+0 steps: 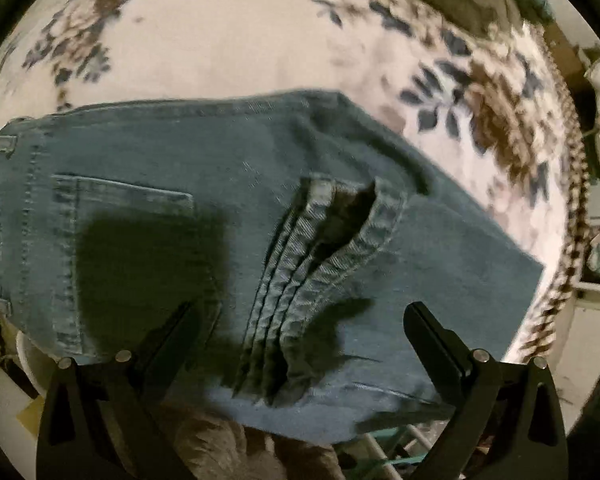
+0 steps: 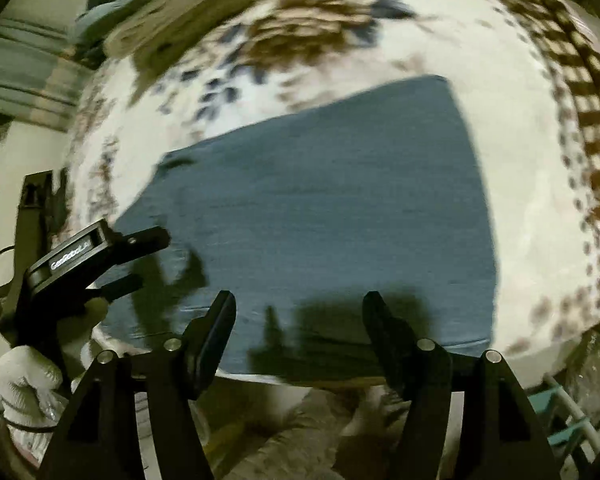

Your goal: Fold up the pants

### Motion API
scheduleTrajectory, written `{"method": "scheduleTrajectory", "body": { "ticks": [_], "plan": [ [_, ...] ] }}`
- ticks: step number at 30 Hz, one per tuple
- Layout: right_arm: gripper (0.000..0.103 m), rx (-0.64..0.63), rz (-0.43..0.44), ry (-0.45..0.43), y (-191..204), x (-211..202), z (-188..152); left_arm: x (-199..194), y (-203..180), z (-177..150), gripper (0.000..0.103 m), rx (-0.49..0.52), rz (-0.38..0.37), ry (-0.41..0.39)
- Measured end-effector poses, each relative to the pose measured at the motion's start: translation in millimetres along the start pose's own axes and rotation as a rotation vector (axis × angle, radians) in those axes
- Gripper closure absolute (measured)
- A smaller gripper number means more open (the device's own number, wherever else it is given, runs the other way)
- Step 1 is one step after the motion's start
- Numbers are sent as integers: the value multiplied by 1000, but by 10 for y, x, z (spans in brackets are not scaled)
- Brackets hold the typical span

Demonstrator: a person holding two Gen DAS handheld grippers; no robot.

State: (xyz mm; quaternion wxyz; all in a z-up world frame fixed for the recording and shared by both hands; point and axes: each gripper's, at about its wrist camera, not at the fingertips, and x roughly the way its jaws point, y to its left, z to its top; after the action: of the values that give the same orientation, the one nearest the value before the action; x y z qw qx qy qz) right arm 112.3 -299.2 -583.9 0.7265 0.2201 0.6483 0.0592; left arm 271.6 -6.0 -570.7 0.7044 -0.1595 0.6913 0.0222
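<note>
Blue denim pants lie folded on a floral cloth. In the left wrist view the waistband and back pocket are at the left and the leg hems lie doubled back across the middle. My left gripper is open and empty just above the near edge of the pants. In the right wrist view the pants show as a plain blue slab. My right gripper is open and empty over their near edge. The left gripper shows at the left, open, held by a white-gloved hand.
The cloth-covered surface has a checked brown border at the right and far side. Stacked flat items lie beyond the far left edge. A teal and white rack stands below the near right edge.
</note>
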Motion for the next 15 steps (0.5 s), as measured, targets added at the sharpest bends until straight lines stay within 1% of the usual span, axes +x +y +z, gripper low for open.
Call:
{"method": "scheduleTrajectory", "body": {
  "ticks": [1, 2, 3, 4, 5, 6, 7, 8, 9, 10, 11, 15],
  "plan": [
    [35, 10, -30, 2, -60, 27, 9, 53, -17, -2, 5, 4, 9, 5],
    [35, 17, -51, 2, -81, 56, 29, 118, -33, -6, 20, 14, 24, 12],
    [35, 29, -85, 2, -129, 75, 46, 162, -46, -10, 30, 25, 35, 18],
    [33, 39, -126, 5, -163, 102, 69, 212, -62, -15, 45, 45, 61, 22],
    [32, 46, -150, 7, -193, 117, 99, 234, -68, -23, 57, 60, 74, 20],
    [32, 51, -167, 7, -205, 126, 113, 240, -68, -29, 62, 70, 87, 17],
    [32, 53, -177, 4, -212, 139, 131, 227, -53, -39, 74, 76, 93, 4],
    [32, 50, -182, 5, -206, 147, 140, 203, -28, -51, 82, 77, 82, -10],
    [32, 45, -184, 8, -196, 165, 150, 178, -3, -67, 85, 81, 73, -22],
    [32, 44, -179, 11, -178, 186, 163, 159, 13, -89, 90, 82, 64, -34],
    [32, 45, -171, 14, -180, 193, 167, 117, 38, -117, 92, 83, 50, -46],
    [32, 14, -168, 27, -123, 197, 159, -121, 132, -244, 94, 81, 8, -89]
  ]
}}
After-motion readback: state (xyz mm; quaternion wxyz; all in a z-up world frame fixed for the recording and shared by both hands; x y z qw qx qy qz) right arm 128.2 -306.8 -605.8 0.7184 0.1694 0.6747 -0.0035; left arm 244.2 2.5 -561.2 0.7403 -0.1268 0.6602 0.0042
